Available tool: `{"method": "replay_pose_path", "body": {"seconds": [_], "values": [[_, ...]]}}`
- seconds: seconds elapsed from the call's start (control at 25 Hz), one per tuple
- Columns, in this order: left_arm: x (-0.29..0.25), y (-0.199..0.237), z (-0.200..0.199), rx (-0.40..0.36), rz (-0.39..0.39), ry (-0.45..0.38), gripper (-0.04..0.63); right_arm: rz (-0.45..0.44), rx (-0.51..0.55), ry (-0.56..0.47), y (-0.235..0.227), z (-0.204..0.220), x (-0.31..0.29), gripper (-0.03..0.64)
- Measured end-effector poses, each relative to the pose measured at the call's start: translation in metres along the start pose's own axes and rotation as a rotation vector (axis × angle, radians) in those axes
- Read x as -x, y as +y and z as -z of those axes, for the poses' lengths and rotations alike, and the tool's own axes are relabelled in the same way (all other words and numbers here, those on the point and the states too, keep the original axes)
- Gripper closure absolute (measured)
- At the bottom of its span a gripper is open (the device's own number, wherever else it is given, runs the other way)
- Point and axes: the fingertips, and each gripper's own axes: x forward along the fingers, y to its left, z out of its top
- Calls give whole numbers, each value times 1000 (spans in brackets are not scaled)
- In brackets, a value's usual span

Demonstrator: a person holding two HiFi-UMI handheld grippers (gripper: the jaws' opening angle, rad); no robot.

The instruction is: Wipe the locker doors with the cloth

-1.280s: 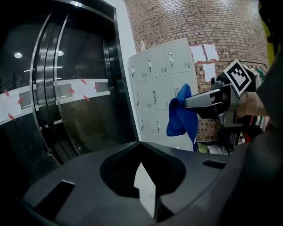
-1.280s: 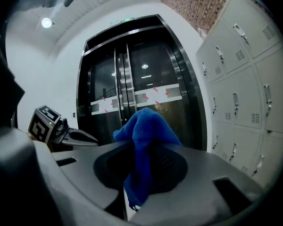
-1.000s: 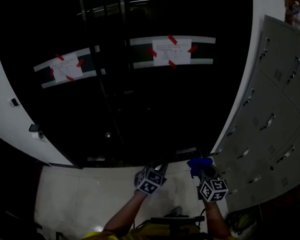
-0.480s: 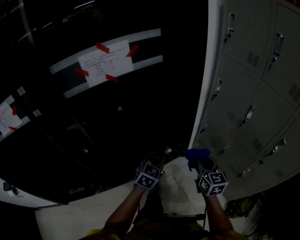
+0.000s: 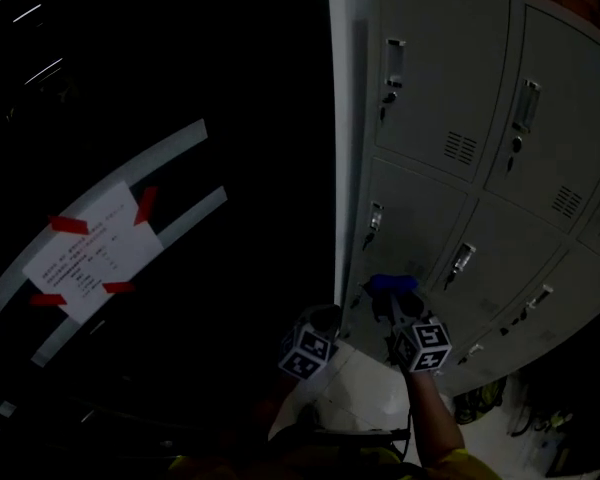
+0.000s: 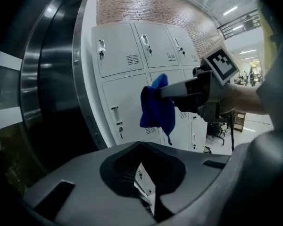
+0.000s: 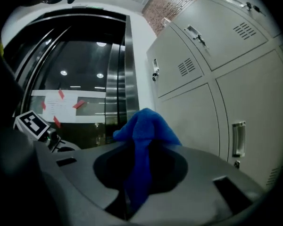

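While the right gripper (image 5: 394,306) clamps its jaws on a blue cloth (image 5: 392,284), the bunched fabric sticks up above the jaws, close to the grey locker doors (image 5: 435,88) but not touching them. Just beside it, the left gripper (image 5: 318,330) has its jaws pressed together with nothing between them. A taped paper notice (image 5: 92,253) hangs on dark glass at left.

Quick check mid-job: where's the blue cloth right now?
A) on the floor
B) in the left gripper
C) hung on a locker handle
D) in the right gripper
D: the right gripper is clamped on the blue cloth, while the left gripper is closed on nothing.
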Motion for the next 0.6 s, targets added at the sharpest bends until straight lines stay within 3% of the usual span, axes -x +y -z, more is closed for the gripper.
{"method": "replay_pose_path", "body": {"seconds": [0.28, 0.6], "values": [[-63, 44, -18, -62, 156, -25, 592, 139, 15, -48, -33, -40, -97, 551], [-91, 73, -26, -55, 183, -32, 592, 206, 27, -95, -79, -102, -219, 551]]}}
